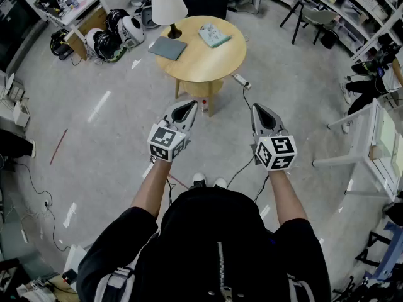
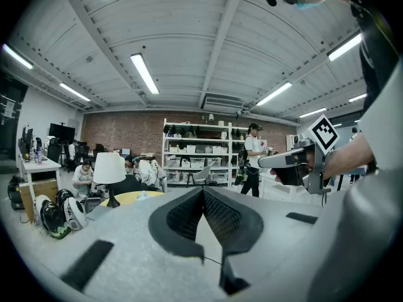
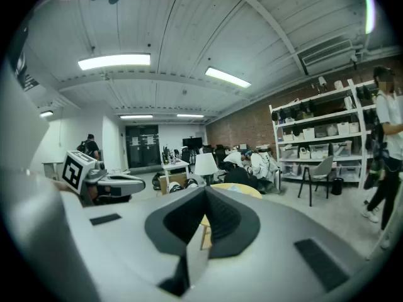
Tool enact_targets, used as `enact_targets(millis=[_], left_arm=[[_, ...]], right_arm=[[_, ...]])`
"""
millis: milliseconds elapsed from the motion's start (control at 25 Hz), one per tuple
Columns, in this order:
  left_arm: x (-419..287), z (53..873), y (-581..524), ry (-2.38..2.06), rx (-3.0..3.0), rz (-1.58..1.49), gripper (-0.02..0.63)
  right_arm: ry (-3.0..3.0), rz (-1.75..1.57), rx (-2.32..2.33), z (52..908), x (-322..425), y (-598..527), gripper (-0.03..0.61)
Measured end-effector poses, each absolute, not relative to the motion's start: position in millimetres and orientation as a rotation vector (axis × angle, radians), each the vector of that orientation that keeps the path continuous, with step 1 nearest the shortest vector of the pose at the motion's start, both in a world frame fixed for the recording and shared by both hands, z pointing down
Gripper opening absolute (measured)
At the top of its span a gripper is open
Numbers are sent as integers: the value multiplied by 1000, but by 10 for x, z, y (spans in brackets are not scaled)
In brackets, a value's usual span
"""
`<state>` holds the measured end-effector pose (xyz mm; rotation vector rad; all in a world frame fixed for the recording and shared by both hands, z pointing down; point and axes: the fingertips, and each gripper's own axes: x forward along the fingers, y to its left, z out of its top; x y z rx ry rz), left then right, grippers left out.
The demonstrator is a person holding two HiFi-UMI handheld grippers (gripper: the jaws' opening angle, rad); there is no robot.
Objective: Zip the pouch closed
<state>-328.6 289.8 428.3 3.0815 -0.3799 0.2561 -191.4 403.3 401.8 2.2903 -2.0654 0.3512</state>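
Grey concrete workshop floor (image 1: 94,106) all round, shelving and desks at the edges. Towards the far side, round pale-wood pedestal table (image 1: 217,61). On the table's far-left edge, white-shaded lamp on a dark base (image 1: 169,8). On the table's left part, flat grey rectangular sleeve (image 1: 168,48). On the table's far-right part, small pale teal soft pouch (image 1: 214,35), judged to be the one to zip; state of its zip too small to tell.

Well short of the table, on its near side and held in the air about level, left gripper (image 1: 186,106) and right gripper (image 1: 259,109), side by side, both aimed towards the table. Left gripper's jaws pressed together, nothing between them. Same for the right gripper: pads meeting, empty.

Task judged not yet begun: no contact with the pouch, zip not yet pulled. Left to do, by this reading: approaching the table, parting the jaws, steadying the pouch with one gripper, pinching the slider with the other, drawing it along.

Pouch well apart from both grippers, ahead of them past the table's near edge.
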Motion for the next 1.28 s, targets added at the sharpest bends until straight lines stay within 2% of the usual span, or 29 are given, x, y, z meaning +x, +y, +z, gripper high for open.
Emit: enact_targets(millis=[720,1280], left_arm=[[-3025,4421,3340,-422,3075,286,5],[-2340,4532,3032,-376,3081,296,5]], right_arm=[[-2114,455,2229,4357,-1665,4355,3],[-2114,458,2248,4406,-1044,4116,3]])
